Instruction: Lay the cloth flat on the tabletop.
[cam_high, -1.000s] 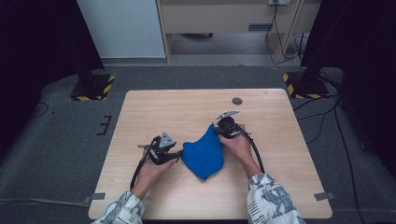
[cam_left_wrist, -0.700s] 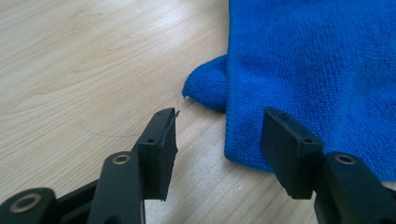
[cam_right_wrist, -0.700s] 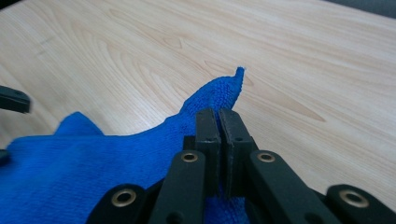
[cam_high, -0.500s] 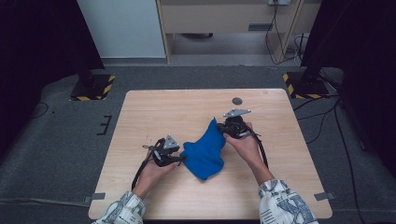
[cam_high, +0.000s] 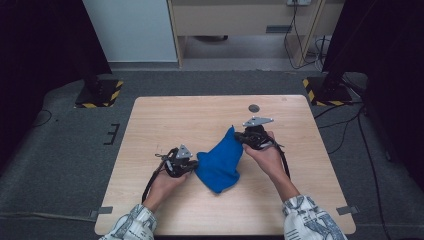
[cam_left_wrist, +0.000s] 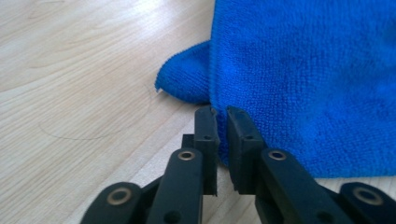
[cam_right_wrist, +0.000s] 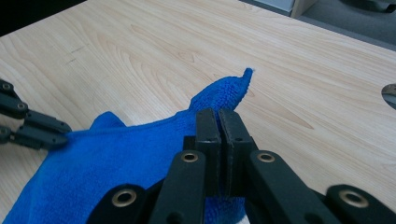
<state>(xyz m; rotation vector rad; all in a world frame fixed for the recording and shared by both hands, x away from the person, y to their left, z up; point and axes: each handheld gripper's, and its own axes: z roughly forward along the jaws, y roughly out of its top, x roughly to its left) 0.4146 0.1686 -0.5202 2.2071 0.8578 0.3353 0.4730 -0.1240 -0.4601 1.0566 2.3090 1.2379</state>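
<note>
A blue cloth (cam_high: 220, 161) lies bunched at the centre of the wooden table (cam_high: 165, 117) in the high view, its upper corner lifted toward the right of the frame; the right gripper (cam_high: 245, 136) has that raised edge pinched between jaws pressed together, and in the right gripper view the cloth (cam_right_wrist: 140, 154) spreads from the lower left up to a small peak above the right gripper (cam_right_wrist: 218, 116); the left gripper (cam_high: 192, 164) sits at the cloth's left edge, just left of centre in the high view; its jaws have just been closing, and in the left gripper view the left gripper (cam_left_wrist: 222, 115) has the hemmed edge of the cloth (cam_left_wrist: 308, 74) nipped between pads that stand almost together; a folded corner of the cloth rests on the bare table (cam_left_wrist: 70, 70) at the upper middle of that frame; a small dark round hole (cam_high: 254, 108) shows in the tabletop above the right gripper, holding nothing that can be made out.
</note>
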